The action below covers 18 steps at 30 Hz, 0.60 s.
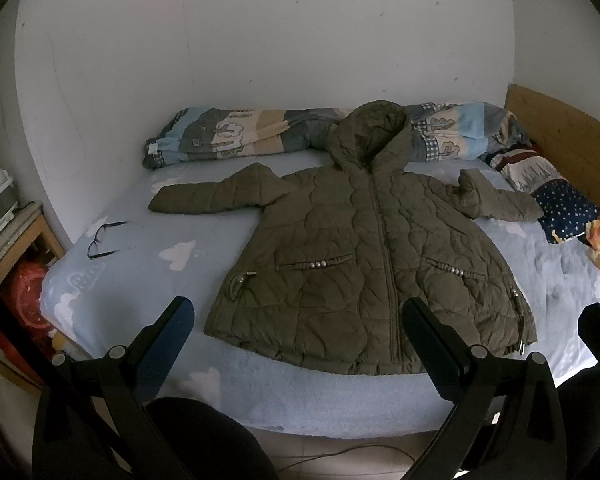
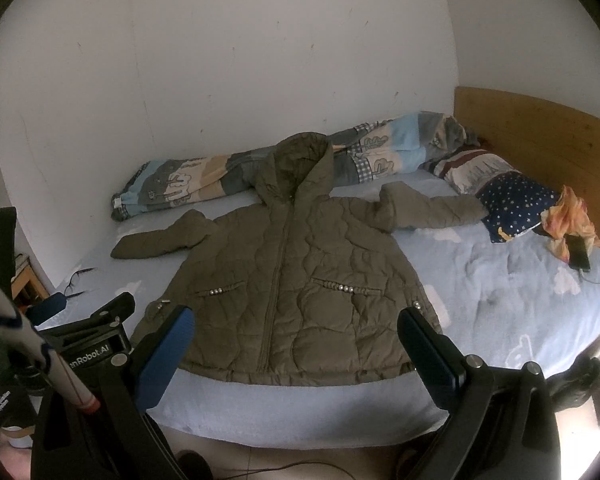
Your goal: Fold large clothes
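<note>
Left gripper: I am holding it wide open, gripping nothing, hovering off the bed's near edge.
Right gripper: I am holding it spread wide, likewise unladen.
Jacket: lying flat, zipped, just ahead of both grippers, sleeves outstretched.
Bed: carrying the jacket.

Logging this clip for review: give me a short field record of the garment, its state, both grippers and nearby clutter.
garment: olive hooded puffer jacket
state: flat on bed, front up, zipped, sleeves spread, unfolded
left gripper: jaws open, short of the hem, holding nothing
right gripper: jaws open, near the hem, holding nothing
clutter: glasses, rolled quilt, pillow, phone
</note>
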Tool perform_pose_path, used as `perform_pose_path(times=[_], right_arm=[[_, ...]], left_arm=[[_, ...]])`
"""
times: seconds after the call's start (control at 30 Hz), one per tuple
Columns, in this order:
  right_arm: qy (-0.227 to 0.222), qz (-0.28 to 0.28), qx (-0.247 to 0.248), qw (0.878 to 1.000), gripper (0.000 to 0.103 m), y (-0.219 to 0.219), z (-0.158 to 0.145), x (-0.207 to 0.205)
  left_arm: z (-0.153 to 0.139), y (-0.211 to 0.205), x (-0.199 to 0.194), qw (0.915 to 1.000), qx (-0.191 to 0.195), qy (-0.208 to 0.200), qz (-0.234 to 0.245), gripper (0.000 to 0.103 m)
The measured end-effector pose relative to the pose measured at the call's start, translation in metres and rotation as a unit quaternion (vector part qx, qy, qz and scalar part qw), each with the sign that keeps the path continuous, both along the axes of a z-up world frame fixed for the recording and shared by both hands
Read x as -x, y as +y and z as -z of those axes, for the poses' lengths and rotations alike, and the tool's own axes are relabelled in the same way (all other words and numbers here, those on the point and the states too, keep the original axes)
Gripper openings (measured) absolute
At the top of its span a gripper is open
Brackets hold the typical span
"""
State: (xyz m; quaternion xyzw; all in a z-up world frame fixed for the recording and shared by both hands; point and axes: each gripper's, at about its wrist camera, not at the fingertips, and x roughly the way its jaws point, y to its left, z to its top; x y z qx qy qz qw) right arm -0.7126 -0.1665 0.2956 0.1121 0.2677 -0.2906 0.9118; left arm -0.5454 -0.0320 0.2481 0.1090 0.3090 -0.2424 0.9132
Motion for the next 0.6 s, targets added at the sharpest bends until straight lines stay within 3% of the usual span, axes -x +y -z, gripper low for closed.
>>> perform_pose_path(times=[0.13, 0.27, 0.4, 0.6], right_arm=[[0.013, 0.002, -0.016, 1.000, 0.103, 0.000, -0.002, 0.001], [0.025, 0.010, -0.065, 0.998, 0.103, -0.002, -0.011, 0.006], [0.016, 0.013, -0.080, 0.997, 0.103, -0.005, -0.013, 0.015], [0.012, 0.027, -0.097, 0.995, 0.103, -0.024, 0.000, 0.015]], left_arm=[[-0.001, 0.002, 0.003, 1.0000, -0.006, -0.004, 0.001, 0.103], [-0.004, 0.004, 0.009, 0.9999, -0.011, -0.010, 0.004, 0.103], [-0.004, 0.005, 0.016, 0.9997, -0.021, -0.012, 0.010, 0.103], [0.005, 0.002, -0.005, 0.9996, -0.029, -0.002, 0.001, 0.103]])
